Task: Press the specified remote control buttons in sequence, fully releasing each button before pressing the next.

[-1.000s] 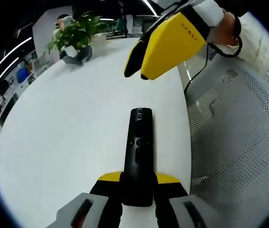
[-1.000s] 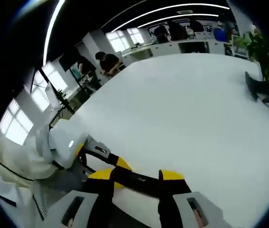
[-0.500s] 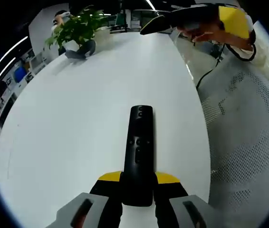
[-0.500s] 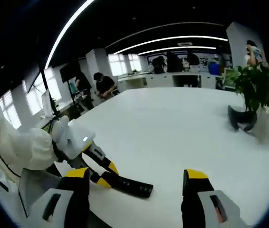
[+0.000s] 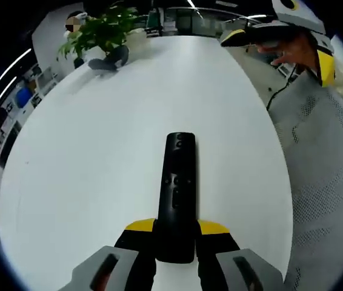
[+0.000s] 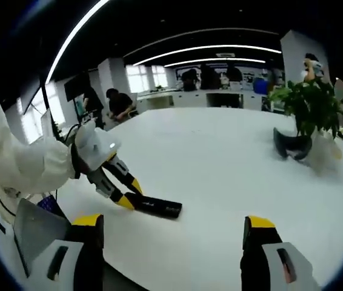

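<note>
A black remote control point(image 5: 178, 188) lies lengthwise over the white table point(image 5: 99, 151), its near end clamped between the yellow-tipped jaws of my left gripper point(image 5: 176, 233), which is shut on it. From the right gripper view the same remote point(image 6: 154, 206) shows held by the left gripper point(image 6: 122, 191), low over the table's near edge. My right gripper point(image 6: 174, 233) stands open, its jaws wide apart with nothing between them, raised away from the remote. In the left gripper view the right gripper point(image 5: 250, 35) hovers at the upper right, held by a hand.
A potted green plant point(image 5: 102, 36) with a dark object at its base point(image 5: 108, 60) stands at the table's far end, also the plant point(image 6: 308, 112). A mesh chair back point(image 5: 323, 182) is beside the table. People sit at desks point(image 6: 114, 103) in the background.
My right gripper has opened wide and lifted away from the remote toward the far side. The left gripper keeps its hold on the remote.
</note>
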`<action>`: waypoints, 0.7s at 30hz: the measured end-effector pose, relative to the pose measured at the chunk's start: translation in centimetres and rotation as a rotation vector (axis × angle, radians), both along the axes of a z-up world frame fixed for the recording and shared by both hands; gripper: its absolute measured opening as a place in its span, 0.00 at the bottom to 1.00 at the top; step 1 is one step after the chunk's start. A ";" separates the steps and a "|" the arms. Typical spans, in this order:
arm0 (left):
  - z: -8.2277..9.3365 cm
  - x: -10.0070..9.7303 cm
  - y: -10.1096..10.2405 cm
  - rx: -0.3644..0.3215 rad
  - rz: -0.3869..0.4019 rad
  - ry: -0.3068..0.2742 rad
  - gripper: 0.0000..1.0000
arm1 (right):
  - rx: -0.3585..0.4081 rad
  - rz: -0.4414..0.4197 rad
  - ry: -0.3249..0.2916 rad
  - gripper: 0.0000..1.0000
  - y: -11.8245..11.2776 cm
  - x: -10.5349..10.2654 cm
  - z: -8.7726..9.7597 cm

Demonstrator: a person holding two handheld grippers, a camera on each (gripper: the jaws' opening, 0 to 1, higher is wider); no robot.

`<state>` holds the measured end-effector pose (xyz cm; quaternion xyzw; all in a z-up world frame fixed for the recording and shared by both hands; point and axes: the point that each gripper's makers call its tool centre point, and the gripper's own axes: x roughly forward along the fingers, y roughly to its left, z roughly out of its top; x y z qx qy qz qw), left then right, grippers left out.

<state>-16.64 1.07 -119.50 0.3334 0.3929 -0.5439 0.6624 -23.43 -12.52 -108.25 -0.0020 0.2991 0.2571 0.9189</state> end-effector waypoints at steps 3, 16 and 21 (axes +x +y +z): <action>0.0 1.3 0.3 0.011 -0.001 -0.007 0.23 | 0.000 -0.001 0.011 0.94 -0.2 0.1 -0.2; 0.1 7.1 1.1 0.052 -0.010 -0.020 0.23 | -0.001 -0.036 -0.002 0.94 -1.4 1.0 -0.4; 0.1 9.1 1.0 0.059 -0.007 -0.028 0.23 | 0.006 -0.041 0.021 0.94 -1.6 0.8 -0.9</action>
